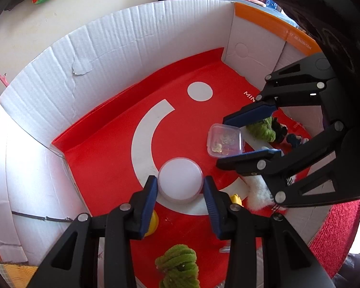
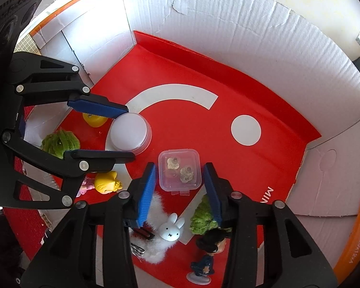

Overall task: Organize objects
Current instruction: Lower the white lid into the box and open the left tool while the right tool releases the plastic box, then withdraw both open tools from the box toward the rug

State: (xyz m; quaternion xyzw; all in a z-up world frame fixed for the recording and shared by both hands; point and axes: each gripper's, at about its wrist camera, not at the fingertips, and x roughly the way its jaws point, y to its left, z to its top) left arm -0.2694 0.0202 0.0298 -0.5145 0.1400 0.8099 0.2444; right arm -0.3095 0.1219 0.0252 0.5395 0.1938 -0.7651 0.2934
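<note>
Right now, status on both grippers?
Left gripper open, fingers flanking round white container. Right gripper open, straddling clear square box. Nothing gripped. Toys cluttered close around.

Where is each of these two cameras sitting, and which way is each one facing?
Left wrist: on the left gripper, looking down into the cardboard box at the round white container; the right gripper reaches in.
Right wrist: on the right gripper, facing down at the clear square box; the left gripper shows.
Shared: both containers, both grippers, the box.

A red box floor [image 2: 204,76] bears a white arc and dot beneath white corrugated walls [image 2: 252,24] edged orange.
</note>
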